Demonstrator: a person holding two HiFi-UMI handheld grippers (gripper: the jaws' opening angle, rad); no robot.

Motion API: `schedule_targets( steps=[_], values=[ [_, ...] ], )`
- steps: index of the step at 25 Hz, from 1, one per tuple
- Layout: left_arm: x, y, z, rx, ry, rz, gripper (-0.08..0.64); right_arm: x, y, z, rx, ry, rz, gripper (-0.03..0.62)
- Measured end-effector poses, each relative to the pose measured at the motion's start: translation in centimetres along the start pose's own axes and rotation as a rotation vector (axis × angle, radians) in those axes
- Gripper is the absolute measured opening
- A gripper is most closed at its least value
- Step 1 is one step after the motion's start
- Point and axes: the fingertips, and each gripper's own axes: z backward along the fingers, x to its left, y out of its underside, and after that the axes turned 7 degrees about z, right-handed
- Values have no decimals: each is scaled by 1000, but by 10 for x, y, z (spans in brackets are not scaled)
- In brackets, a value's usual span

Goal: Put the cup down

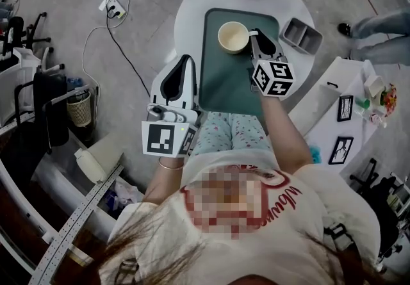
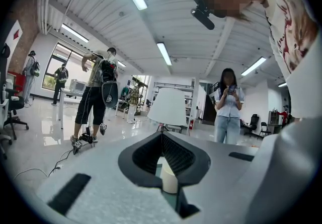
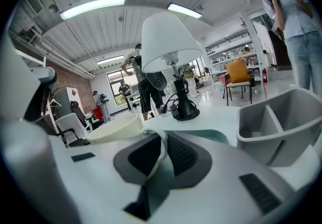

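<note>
person's white shirt filled the foreground; beyond it the right gripper clenched the handle of a cream cup at the green tray, on or just above it. left gripper was closed, empty. cup looked light, rigid, breakable; handle suited gripping.

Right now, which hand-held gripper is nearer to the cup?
Right. The right hand-held gripper is shut on the cup; the left hand-held gripper is apart from it, to its left.
</note>
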Motion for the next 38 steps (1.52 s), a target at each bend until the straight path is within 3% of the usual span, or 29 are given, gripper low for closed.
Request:
schedule_targets(
  steps=[8,25,38],
  values=[
    [-7,0,6,-1,13,-5,14,1,9,8,21,9,55,49],
    [-15,-5,17,-4,36,-6,14,7,12,22,17,6,81,50],
    [-30,-7,9,-6,101,-1,14,13,4,55,-20,30,131,51]
  ],
)
